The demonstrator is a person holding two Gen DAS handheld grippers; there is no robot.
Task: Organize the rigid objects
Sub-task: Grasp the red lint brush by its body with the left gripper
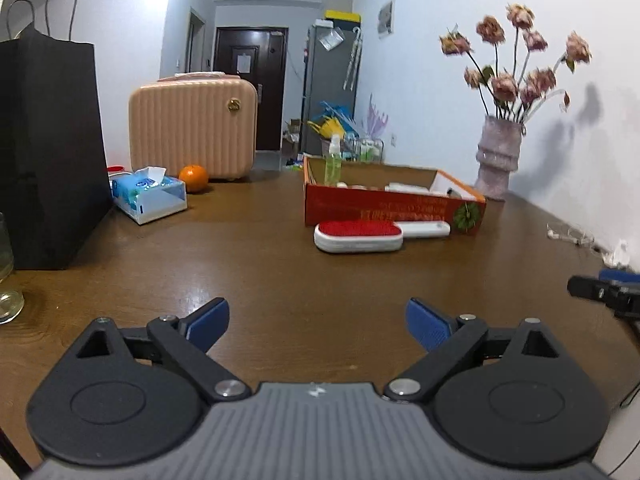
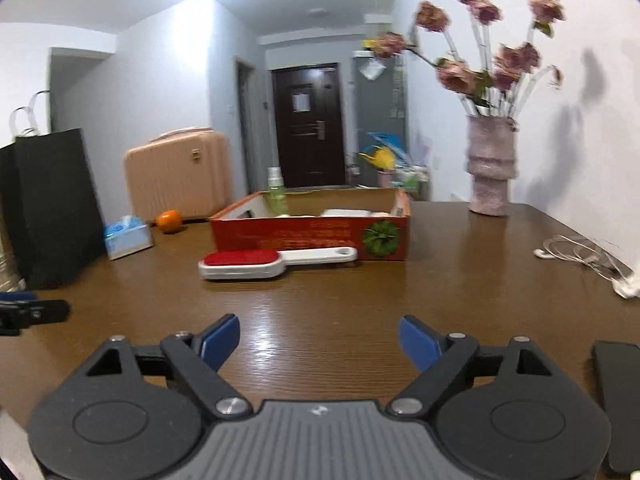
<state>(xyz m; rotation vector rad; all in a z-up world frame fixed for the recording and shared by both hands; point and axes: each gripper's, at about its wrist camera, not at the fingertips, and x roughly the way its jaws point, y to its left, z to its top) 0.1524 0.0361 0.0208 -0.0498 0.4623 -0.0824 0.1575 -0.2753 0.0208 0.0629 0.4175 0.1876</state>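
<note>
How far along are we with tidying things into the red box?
Done: a green spray bottle and some white items already sit in the red cardboard box. In hand: nothing; left gripper and right gripper are open and empty. Left: the red-and-white lint brush lies on the brown wooden table outside the box.

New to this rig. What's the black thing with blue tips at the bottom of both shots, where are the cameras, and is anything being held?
No robot arm here: a person carries one two-finger tool in each hand, with a fisheye camera on each looking forward along its fingers. The left wrist view shows the left hand-held gripper; the right wrist view shows the right hand-held gripper. Both are open and hold nothing.

On the brown table a red-and-white lint brush lies in front of a red cardboard box that contains a green spray bottle and some white items. Also there: a vase of dried flowers, a pink case, an orange, a tissue pack, a black paper bag and white cables.
</note>
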